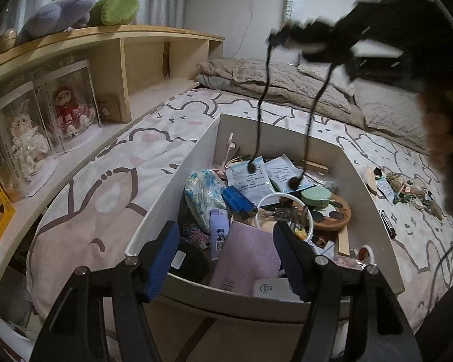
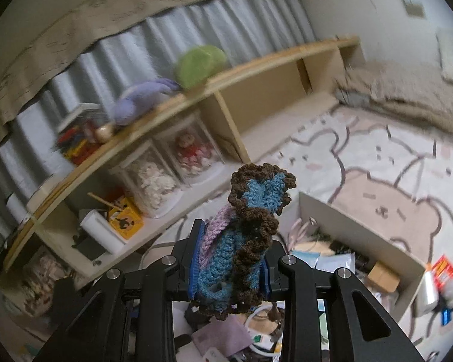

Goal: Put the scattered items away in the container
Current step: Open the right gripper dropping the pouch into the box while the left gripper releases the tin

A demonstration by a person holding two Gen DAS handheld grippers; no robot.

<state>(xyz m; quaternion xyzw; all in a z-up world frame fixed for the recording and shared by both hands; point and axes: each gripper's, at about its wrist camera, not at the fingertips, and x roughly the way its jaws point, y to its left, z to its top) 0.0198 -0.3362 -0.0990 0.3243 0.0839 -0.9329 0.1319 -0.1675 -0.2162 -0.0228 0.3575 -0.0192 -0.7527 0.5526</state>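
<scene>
A white open box stands on the bed, filled with several things: a lilac booklet, a blue tube, paper packets, a green round tin. My left gripper hangs open over the box's near edge, with nothing between its blue pads. My right gripper is shut on a blue, brown and lilac crocheted piece above the box. In the left wrist view that gripper is a dark blur at the upper right. Two cords with pompoms dangle from it into the box.
A small heap of loose items lies on the bear-print sheet to the right of the box. A wooden shelf with dolls in clear cases and plush toys runs along the left. A beige blanket lies at the far end.
</scene>
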